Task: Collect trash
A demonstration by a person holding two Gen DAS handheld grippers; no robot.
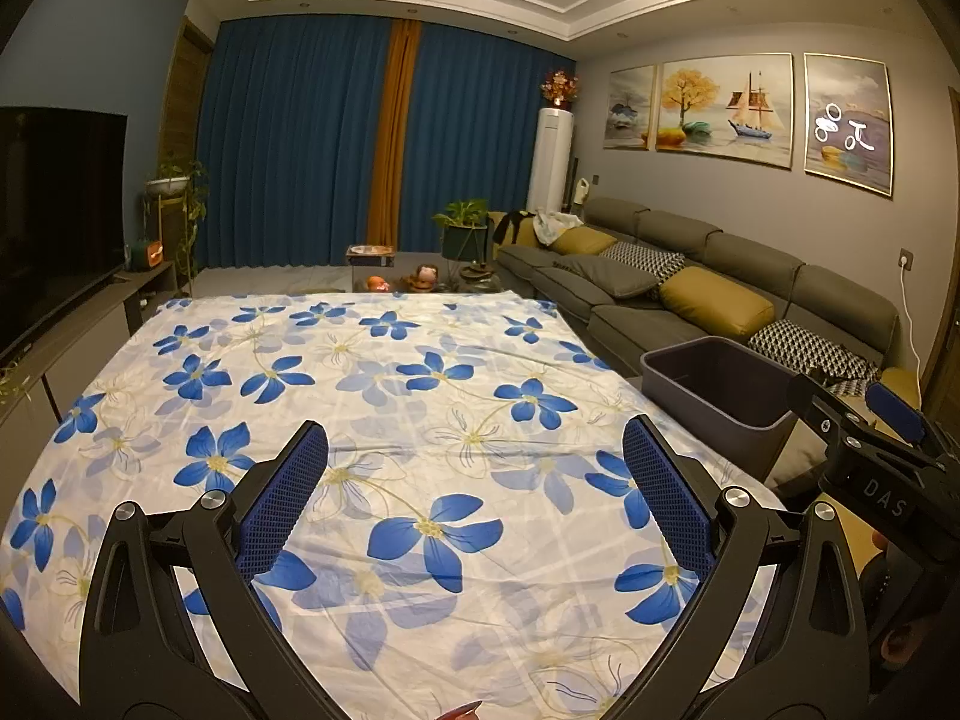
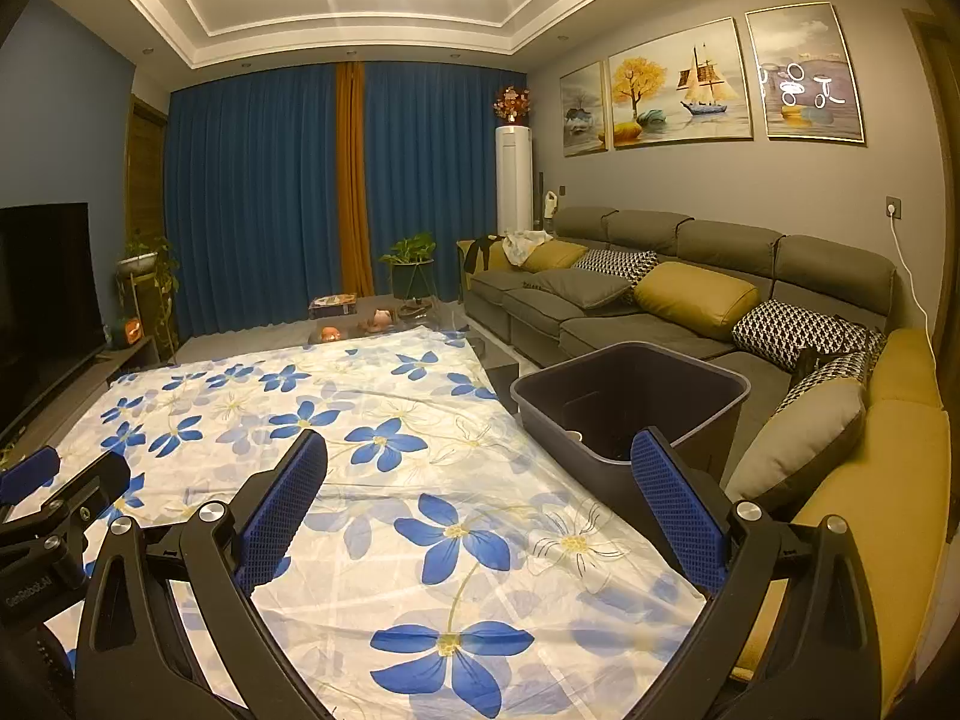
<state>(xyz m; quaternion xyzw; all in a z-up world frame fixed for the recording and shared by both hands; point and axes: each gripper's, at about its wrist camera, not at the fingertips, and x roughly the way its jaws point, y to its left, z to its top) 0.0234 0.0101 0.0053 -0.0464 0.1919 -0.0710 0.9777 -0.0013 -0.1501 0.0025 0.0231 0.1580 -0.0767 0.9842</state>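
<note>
a white cloth (image 1: 372, 420) printed with blue flowers is lying spread across the whole surface in front of both grippers, and a long grey sofa (image 2: 660, 300) with mustard and patterned cushions is running along the wall to the right. a dark grey trash bin (image 2: 624, 396) is standing at the right edge of the cloth, just beside the sofa, with its mouth open upward; something small and pale is showing low inside it in the right wrist view, too small to tell what it is. no loose trash is showing on the cloth in either view. the left gripper (image 1: 474, 498) is hanging above the cloth with its blue-padded fingers (image 1: 288, 492) spread wide, gripping nothing and touching nothing. the right gripper (image 2: 480, 510) is hovering nearer the bin, its fingers (image 2: 678, 498) likewise spread wide and holding nothing, the right finger overlapping the bin's near wall in view, though contact cannot be told. the letters "das" are reading on the right gripper's body in the left wrist view, and "genrobot.ai" is reading on the left gripper's body in the right wrist view.
</note>
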